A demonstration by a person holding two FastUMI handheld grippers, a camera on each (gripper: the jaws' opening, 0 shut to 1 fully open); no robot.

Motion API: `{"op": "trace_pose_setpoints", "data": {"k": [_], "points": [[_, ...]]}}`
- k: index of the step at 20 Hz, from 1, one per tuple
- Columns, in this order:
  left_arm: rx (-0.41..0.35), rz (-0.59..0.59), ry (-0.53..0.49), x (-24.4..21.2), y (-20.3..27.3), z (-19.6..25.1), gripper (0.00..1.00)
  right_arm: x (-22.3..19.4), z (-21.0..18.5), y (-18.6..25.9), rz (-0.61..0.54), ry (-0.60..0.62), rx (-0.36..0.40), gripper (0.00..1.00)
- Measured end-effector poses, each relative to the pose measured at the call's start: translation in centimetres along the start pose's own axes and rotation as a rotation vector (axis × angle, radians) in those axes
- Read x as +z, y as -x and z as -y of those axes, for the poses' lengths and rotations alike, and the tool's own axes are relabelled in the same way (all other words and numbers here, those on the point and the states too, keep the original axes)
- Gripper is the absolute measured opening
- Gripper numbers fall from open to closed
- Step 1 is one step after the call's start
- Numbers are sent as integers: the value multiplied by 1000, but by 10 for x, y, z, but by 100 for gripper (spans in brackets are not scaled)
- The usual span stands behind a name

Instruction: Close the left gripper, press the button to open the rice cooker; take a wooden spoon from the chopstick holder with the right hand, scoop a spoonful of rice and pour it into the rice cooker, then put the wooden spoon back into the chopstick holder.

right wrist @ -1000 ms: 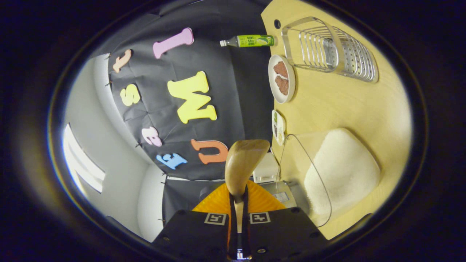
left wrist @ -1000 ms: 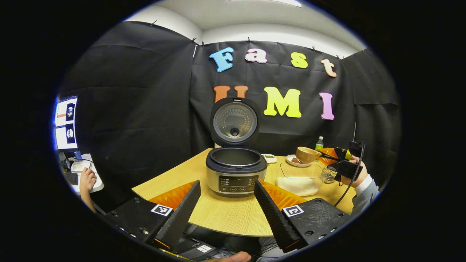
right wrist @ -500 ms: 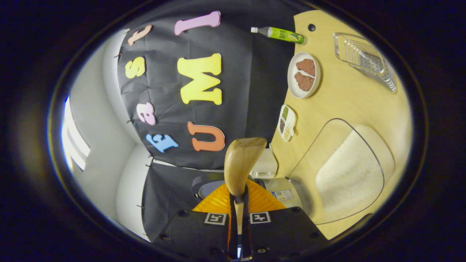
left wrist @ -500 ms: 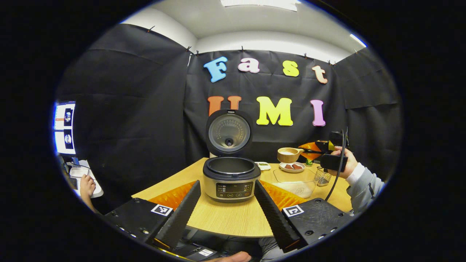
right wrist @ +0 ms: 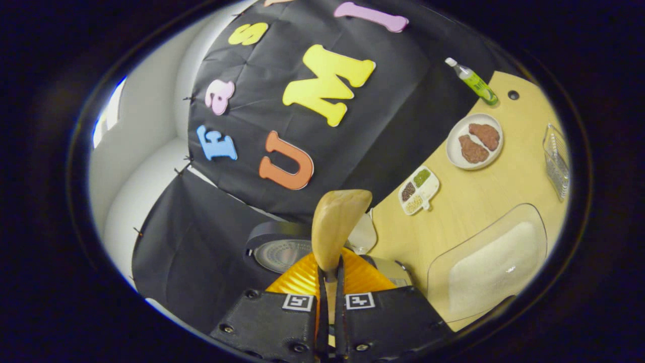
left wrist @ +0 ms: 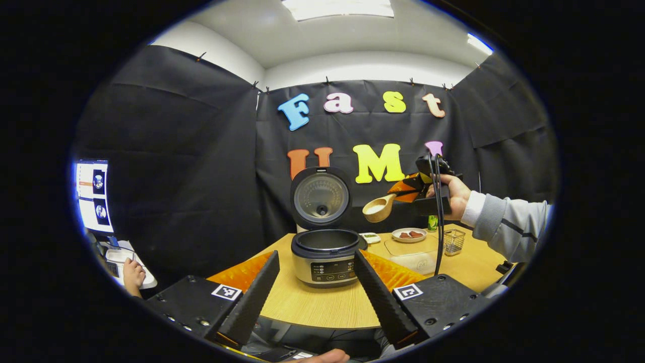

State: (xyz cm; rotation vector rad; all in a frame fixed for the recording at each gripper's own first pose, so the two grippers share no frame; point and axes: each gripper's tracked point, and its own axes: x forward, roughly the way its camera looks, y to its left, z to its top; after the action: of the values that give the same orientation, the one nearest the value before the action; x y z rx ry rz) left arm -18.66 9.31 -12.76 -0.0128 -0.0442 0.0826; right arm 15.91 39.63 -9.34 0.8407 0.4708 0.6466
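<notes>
The rice cooker (left wrist: 325,254) stands on the table with its lid (left wrist: 321,197) raised and its pot showing. My left gripper (left wrist: 316,259) hangs open in front of it, well back from the table's edge, with nothing between its fingers. A hand holds my right gripper (left wrist: 421,191) in the air to the right of the lid, above the cooker's height. It is shut on the handle of the wooden spoon (left wrist: 379,209), whose bowl carries white rice. In the right gripper view the spoon (right wrist: 336,227) sticks out from the right gripper (right wrist: 330,276), over the cooker lid (right wrist: 282,254).
A clear container of rice (left wrist: 413,252) (right wrist: 491,262) lies right of the cooker. Behind it are the wire chopstick holder (left wrist: 453,241) (right wrist: 557,161), a plate with brown pieces (left wrist: 409,234) (right wrist: 473,141), a small divided dish (right wrist: 418,189) and a green bottle (right wrist: 472,80). A person's hand (left wrist: 132,262) rests at far left.
The right gripper has risen from the rice container and swung left toward the cooker, carrying the filled spoon. The left gripper has drawn back from the cooker and stays open.
</notes>
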Motion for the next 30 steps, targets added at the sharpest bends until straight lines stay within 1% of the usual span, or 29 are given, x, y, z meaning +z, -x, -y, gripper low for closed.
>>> {"op": "trace_pose_setpoints", "data": {"k": [4,7,11,14,17,20,21,23,25,28,30], "points": [[24,-20,20,-10,2,-14,94,-12,-26,-31,33,171,-50,10],[24,4,28,-10,7,-20,94,-14,-42,-44,85,335,-56,10],[41,4,41,-17,10,-36,95,-20,-49,-56,134,527,-90,10],[30,9,51,-19,10,-35,95,-35,-61,-65,109,611,-68,10],[29,6,42,-22,10,-37,94,-50,-67,-69,99,711,-62,10],[34,13,17,-22,10,-37,95,-67,-69,-72,84,862,-70,10],[35,17,8,-22,10,-36,95,-76,-69,-73,76,894,-69,10],[33,18,-6,-22,9,-33,94,-90,-74,-75,57,968,-54,10],[29,14,-16,-23,10,-30,95,-97,-79,-74,56,1068,-53,10],[28,1,-25,-22,8,-28,94,-94,-82,-67,124,1212,-88,10],[35,-3,-41,-22,9,-27,94,-92,-80,-64,140,1258,-100,10]]}}
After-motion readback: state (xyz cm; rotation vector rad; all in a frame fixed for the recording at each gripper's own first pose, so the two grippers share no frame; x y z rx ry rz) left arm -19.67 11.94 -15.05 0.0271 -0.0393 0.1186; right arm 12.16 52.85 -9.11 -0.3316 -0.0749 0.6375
